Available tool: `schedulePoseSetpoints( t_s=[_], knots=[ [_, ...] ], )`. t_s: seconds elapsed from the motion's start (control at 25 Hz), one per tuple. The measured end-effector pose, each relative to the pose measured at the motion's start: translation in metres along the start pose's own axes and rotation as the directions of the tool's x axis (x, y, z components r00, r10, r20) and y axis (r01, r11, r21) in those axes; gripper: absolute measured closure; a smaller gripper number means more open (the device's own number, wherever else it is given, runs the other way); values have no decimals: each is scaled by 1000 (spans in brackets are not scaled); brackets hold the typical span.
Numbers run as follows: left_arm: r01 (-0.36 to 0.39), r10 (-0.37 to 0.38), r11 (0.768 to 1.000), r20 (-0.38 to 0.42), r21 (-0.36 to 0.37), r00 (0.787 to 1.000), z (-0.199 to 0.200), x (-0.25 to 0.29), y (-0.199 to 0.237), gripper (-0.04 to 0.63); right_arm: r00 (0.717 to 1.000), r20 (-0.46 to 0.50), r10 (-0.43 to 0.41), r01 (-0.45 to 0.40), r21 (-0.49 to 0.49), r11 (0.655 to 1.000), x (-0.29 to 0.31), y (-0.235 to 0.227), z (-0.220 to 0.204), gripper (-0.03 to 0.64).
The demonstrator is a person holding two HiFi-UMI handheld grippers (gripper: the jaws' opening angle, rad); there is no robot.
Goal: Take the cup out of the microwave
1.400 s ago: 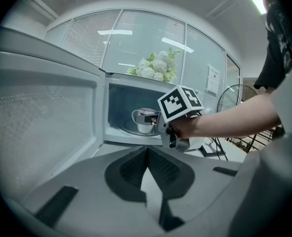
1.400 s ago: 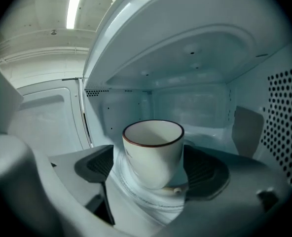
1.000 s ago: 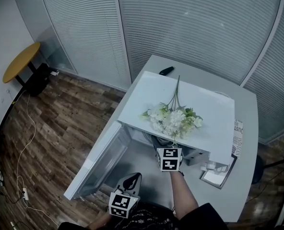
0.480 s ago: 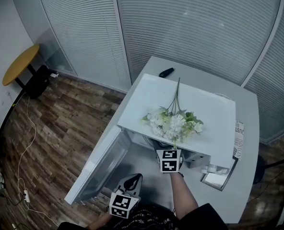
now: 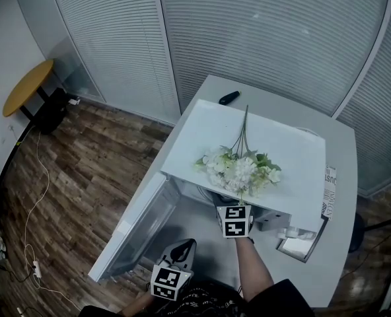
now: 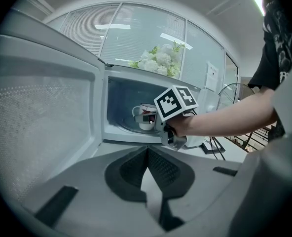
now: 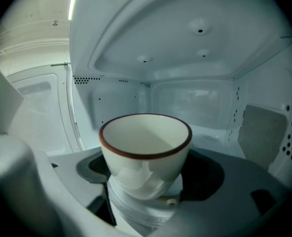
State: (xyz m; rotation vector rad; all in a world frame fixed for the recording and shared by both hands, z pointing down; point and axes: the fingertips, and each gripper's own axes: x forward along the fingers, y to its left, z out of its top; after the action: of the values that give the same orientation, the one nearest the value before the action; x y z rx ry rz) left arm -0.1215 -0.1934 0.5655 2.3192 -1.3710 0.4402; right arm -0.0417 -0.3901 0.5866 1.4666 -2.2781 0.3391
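The white microwave (image 5: 284, 147) stands on a grey table with its door (image 5: 133, 226) swung open to the left. A white cup (image 7: 145, 149) with a dark red rim sits inside the cavity, also seen in the left gripper view as the cup (image 6: 145, 115) with its handle to the left. My right gripper (image 7: 148, 171) reaches into the cavity, its dark pads pressed on both sides of the cup; from the head only its marker cube (image 5: 234, 220) shows. My left gripper (image 6: 147, 153) hangs shut and empty in front of the door, low at the left (image 5: 182, 246).
A bunch of white flowers (image 5: 238, 167) lies on the microwave's top. A black remote (image 5: 229, 98) lies on the grey table (image 5: 344, 177) behind it. A printed box (image 5: 328, 189) and a flat framed thing (image 5: 300, 244) are at the microwave's right. Wood floor and cables lie left.
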Motion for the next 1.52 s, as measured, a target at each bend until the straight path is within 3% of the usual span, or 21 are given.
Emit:
schedulePoseSetpoints(
  t_s=[1.52],
  knots=[
    [-32, 32, 999, 3, -16, 999, -8, -7, 2, 591, 997, 60, 39, -38, -5, 999, -42, 13, -10, 215]
  ],
)
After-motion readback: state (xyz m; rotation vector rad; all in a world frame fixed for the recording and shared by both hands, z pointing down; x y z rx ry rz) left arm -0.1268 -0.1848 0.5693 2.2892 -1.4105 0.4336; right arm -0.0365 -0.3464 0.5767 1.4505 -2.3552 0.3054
